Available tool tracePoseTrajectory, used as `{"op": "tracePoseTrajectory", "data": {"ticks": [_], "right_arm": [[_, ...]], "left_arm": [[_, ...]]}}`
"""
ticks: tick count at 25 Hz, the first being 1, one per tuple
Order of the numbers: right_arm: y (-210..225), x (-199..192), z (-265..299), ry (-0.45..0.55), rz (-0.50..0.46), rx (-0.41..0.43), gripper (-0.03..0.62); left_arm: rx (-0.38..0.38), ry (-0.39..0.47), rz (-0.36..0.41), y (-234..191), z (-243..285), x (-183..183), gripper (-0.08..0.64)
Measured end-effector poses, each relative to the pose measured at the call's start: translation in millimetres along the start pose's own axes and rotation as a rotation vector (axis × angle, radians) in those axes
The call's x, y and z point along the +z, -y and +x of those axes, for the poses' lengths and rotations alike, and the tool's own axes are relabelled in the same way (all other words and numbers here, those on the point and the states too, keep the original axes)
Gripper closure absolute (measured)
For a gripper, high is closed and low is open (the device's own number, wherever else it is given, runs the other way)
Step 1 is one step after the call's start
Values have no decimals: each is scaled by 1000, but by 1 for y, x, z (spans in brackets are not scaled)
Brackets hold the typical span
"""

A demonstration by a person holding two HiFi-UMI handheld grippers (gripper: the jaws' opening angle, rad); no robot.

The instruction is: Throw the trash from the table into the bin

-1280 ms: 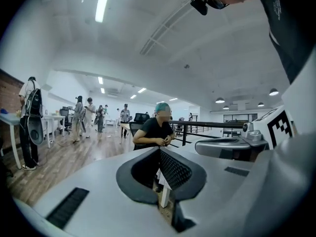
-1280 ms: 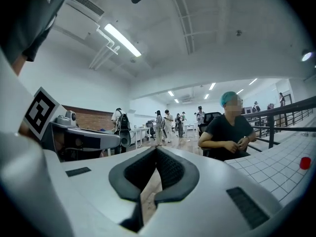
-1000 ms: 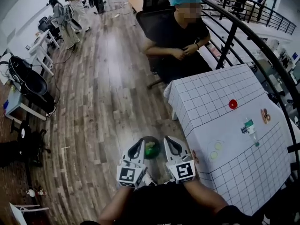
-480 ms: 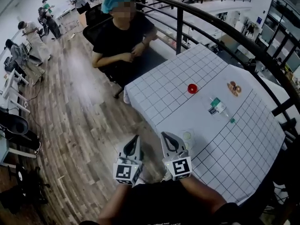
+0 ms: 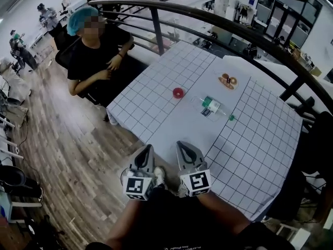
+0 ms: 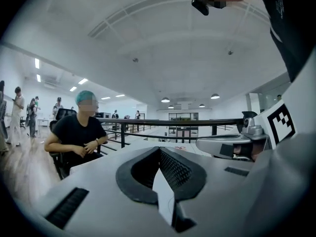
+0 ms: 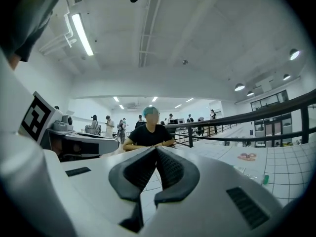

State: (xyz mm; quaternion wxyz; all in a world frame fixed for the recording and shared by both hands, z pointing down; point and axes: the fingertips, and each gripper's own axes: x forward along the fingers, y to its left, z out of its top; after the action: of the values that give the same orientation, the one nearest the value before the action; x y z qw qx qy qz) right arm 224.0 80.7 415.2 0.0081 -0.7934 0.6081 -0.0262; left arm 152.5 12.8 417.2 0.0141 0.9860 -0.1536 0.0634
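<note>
Head view, both grippers low at centre frame, side by side and near each other, at the near edge of the table (image 5: 156, 95).

- Left gripper (image 5: 148, 149): its own view shows the jaws closed tip to tip (image 6: 159, 148), nothing between the pads. It sits over the wooden floor (image 5: 67, 155), just off the table's lower-left edge.
- Right gripper (image 5: 180, 144): jaws likewise closed together in its own view (image 7: 156, 148), empty. Its tips lie over the table's near edge.
- Each gripper carries a marker cube (image 5: 136, 187) with a black-and-white square pattern. It is a code pattern, not readable text.

Trash, all on the white grid-lined tablecloth and well apart from both grippers:
- Bottle (image 5: 210, 107): clear, lying on its side right of centre, green cap at its lower-right end. Green-and-white label with a dark patch; the print is too small to read.
- Red lid (image 5: 178, 92): small and round, to the left of the bottle and apart from it.
- Wrapper (image 5: 227, 80): pinkish-brown, toward the upper right of the table, beyond the bottle. It also shows at right in the right gripper view (image 7: 247, 156). No legible writing.

Surroundings: a seated person (image 5: 96, 53) in a black top and teal cap at upper left, beside the table's far-left corner. A dark curved railing (image 5: 218, 22) runs behind the table.
</note>
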Motion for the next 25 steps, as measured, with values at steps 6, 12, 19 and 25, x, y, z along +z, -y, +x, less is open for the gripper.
{"op": "tracePoseTrajectory", "data": {"ticks": [6,12,19,25], "right_arm": [[42,-8,-6,-31,9,-97,568],[72,-7,3,-40,-1,-187,568],[111,-14,31,-77,-2,-267,568],[138,-32,62,-150,13,-320,569]], "left_arm": [[-117,13,8,25,35,6,537],[-206,14,14,28,74,7,537],[-308,5,23,24,129,10,538],[-402,-30,16,17,177,1,537]]}}
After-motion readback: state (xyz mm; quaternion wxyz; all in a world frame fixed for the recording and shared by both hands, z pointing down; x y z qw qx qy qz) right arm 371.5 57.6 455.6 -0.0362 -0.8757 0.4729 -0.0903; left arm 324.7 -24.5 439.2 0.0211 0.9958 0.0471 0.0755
